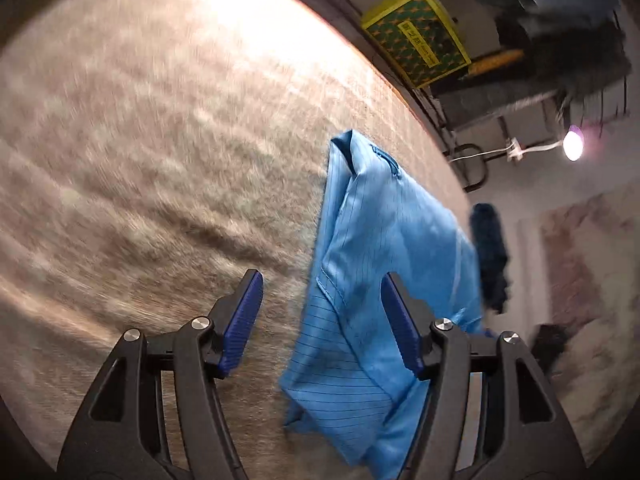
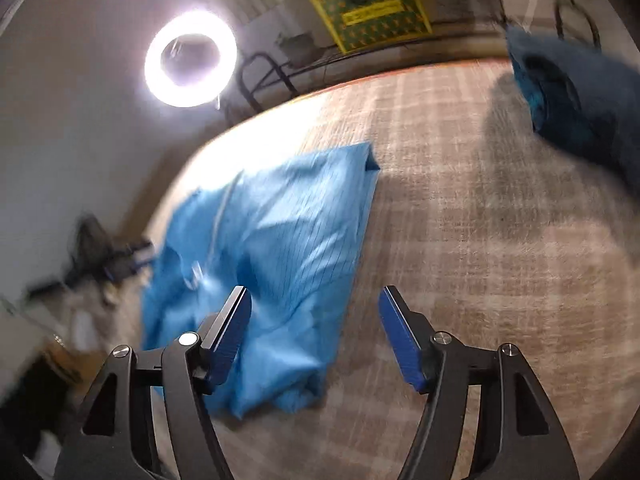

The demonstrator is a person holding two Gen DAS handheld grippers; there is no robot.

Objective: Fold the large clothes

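Lying folded near the table (image 1: 160,140) edge, the blue garment (image 1: 368,260) looks light, limp, slippery — best pinched at a hemmed corner; left hand-held gripper (image 1: 322,320) and right hand-held gripper (image 2: 314,334) both gape, empty.

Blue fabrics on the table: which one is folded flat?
The light blue garment, pinstriped and folded near both open tongs; the dark teal fuzzy item is bunched at the far edge.
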